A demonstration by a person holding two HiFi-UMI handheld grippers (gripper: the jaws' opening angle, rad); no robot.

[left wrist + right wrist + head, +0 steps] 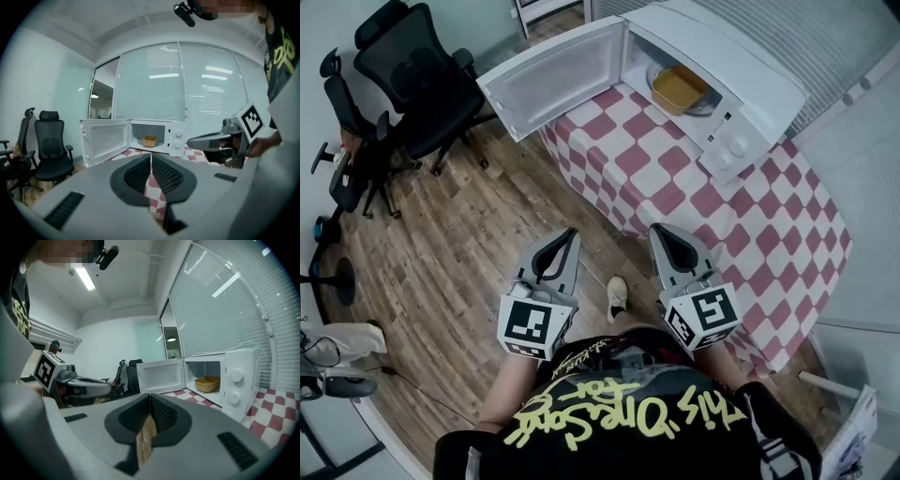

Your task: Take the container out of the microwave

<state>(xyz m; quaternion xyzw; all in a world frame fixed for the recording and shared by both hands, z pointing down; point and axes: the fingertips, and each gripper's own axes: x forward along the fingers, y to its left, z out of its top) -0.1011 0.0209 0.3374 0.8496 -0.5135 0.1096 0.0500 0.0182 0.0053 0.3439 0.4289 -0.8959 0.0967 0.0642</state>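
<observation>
A tan container (679, 88) sits inside the white microwave (727, 70), whose door (551, 80) hangs wide open to the left. The same container (149, 140) shows in the left gripper view and, as a tan tub (207, 384), in the right gripper view. My left gripper (572, 234) is shut and empty, held over the wooden floor short of the table. Beside it my right gripper (657, 231) is also shut and empty, its tip at the near edge of the checkered tablecloth (750, 234). Both stand well back from the microwave.
Black office chairs (412, 84) stand at the left on the wooden floor. A window with white blinds (187, 89) runs behind the microwave. The red-and-white checked table (656, 178) stretches from the microwave toward me. A shoe (617, 296) shows between the grippers.
</observation>
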